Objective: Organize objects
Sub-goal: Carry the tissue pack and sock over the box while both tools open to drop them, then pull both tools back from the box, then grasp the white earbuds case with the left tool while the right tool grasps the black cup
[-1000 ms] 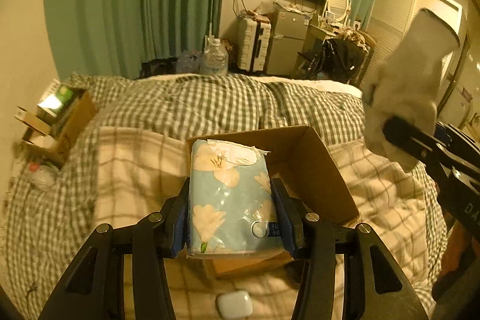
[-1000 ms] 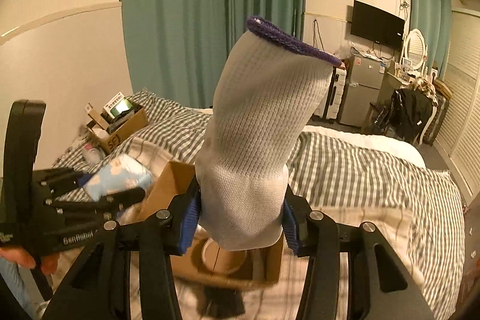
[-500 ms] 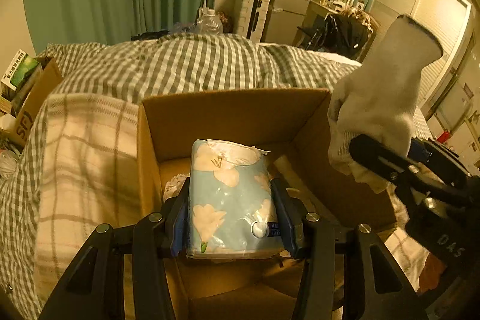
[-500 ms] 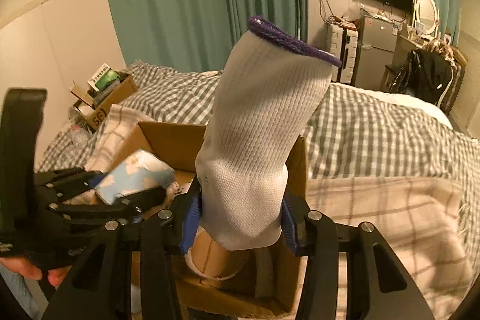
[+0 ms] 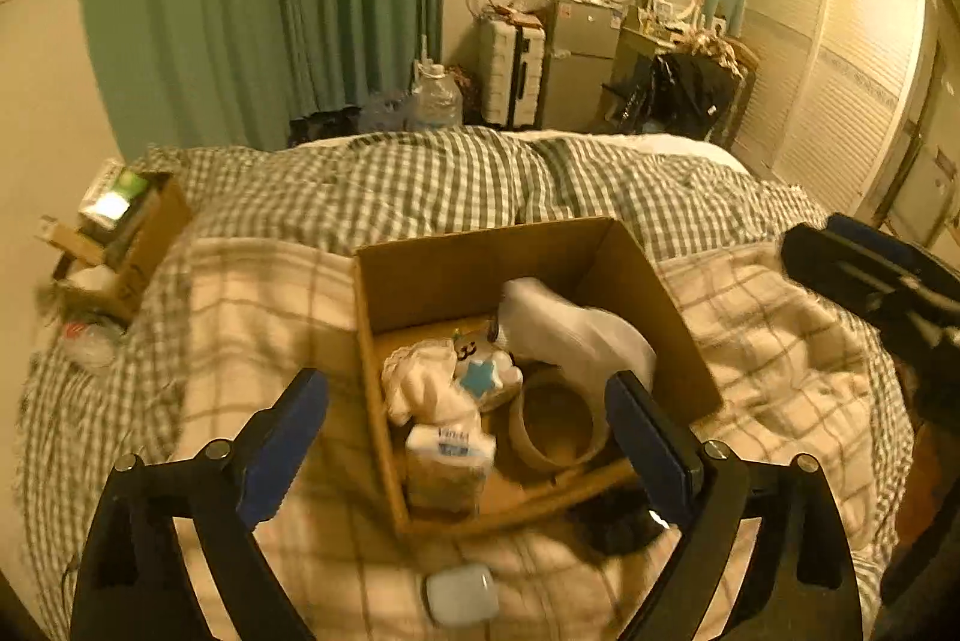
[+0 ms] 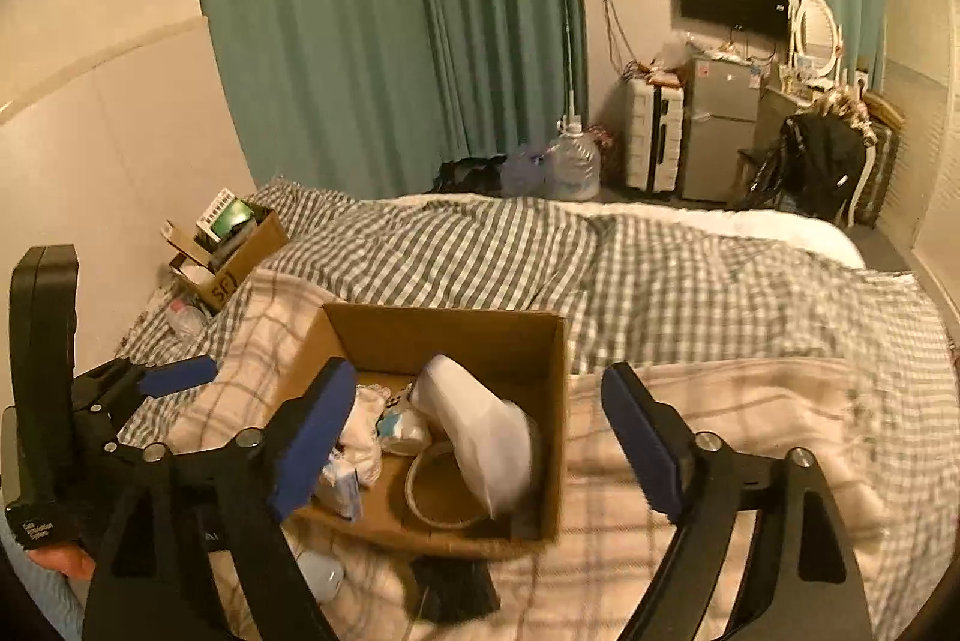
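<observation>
Bedroom with teal curtains (image 6: 384,29) across the upper frame and a bed under a checked blanket (image 5: 282,317); low in the left wrist view the left gripper (image 5: 468,419) is spread wide with nothing between its blue pads, and low in the right wrist view the right gripper (image 6: 480,431) is spread just as wide and holds nothing. Just beyond both, at frame centre, an open cardboard box (image 5: 432,269) sits on the blanket, holding a white glove (image 5: 576,335) at its right side, a tissue pack (image 5: 447,455) at its near left, a tape roll (image 5: 558,431) between them, and blurred small white items behind. Nearer the camera, a small white case (image 5: 462,593) lies on the blanket outside the box.
</observation>
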The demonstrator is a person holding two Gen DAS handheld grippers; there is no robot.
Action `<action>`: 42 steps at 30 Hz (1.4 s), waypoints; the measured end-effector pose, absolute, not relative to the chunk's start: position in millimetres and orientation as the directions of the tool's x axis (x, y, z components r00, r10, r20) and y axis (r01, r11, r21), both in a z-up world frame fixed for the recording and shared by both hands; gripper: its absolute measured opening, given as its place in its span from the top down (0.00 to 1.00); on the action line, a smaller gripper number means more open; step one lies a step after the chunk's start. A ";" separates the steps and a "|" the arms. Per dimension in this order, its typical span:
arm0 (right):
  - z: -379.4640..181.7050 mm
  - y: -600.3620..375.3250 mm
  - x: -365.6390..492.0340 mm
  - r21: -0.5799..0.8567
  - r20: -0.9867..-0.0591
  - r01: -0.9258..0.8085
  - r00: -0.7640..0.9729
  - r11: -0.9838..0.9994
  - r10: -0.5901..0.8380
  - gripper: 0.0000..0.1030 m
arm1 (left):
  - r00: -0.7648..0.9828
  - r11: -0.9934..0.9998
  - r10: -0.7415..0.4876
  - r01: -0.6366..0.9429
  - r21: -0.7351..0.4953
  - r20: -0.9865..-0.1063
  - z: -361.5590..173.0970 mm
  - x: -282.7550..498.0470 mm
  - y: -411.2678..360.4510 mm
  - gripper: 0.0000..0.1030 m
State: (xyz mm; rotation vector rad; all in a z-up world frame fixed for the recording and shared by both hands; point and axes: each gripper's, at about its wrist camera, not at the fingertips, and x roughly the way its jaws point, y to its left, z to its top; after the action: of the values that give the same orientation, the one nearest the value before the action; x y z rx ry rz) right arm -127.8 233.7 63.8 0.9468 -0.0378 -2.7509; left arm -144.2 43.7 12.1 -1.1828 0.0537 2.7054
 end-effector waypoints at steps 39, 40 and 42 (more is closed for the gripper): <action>-75.3 246.7 -58.1 0.056 -0.781 0.051 -0.620 -0.997 -0.075 0.02 | -0.585 -0.999 0.043 -0.001 -0.052 -0.810 -133.9 -72.8 6.6 0.08; -78.8 245.7 -59.8 0.055 -0.787 0.053 -0.613 -0.997 -0.076 0.02 | -0.579 -0.999 0.049 -0.022 -0.045 -0.814 -138.1 -71.7 10.0 0.13; -85.8 241.6 -63.3 0.050 -0.800 0.063 -0.595 -0.997 -0.078 0.02 | -0.551 -0.997 0.068 -0.067 -0.037 -0.831 -148.6 -70.9 17.0 0.24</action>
State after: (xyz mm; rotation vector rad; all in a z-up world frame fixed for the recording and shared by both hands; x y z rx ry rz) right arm -63.3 241.6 -85.8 1.3743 -0.0255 -2.7374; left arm -70.9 17.0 -148.6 -1.4478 -0.0018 2.7011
